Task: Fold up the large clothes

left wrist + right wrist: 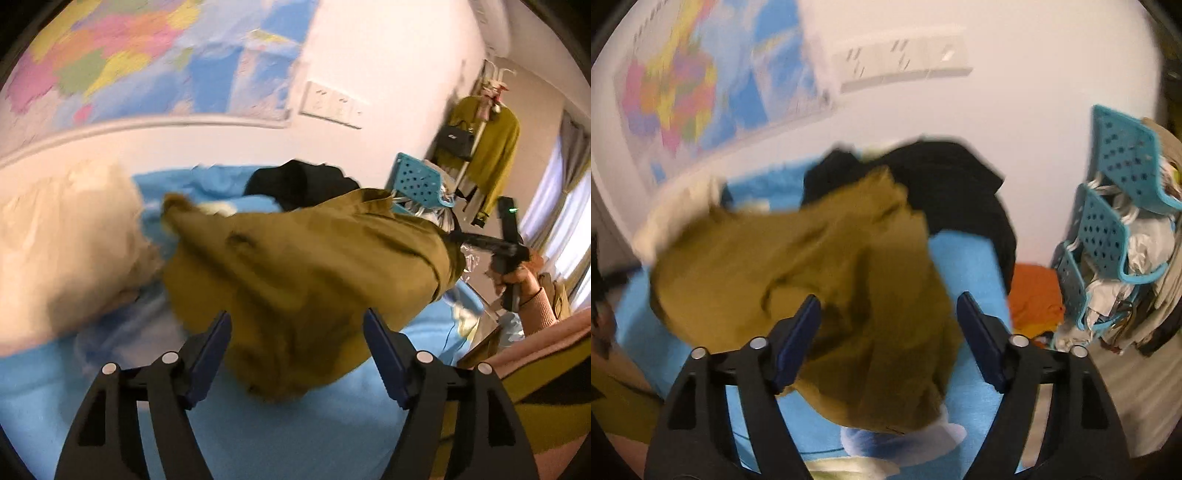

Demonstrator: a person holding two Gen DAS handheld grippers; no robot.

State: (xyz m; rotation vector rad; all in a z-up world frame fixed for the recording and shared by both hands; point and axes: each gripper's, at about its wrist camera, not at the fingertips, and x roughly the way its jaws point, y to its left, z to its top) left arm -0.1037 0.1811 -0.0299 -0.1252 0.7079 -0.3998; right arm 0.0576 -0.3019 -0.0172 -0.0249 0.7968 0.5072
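Note:
An olive-brown garment [295, 266] lies bunched and partly lifted over a blue bed cover [258, 424]. It also shows in the right wrist view [812, 273], blurred. My left gripper [297, 325] is open and empty, its blue-padded jaws wide apart just in front of the garment. My right gripper [888, 314] is open too, with the garment lying beyond and between its jaws, not pinched. From the left wrist view the right gripper [506, 251] shows at the garment's right edge, held by a hand.
A black garment [942, 184] lies behind the olive one. A cream pillow [66, 236] is at the left. A teal perforated rack [1108, 229] with bags stands at the right, an orange cloth [1034, 295] beside it. A yellow-green coat [495, 147] hangs on a stand.

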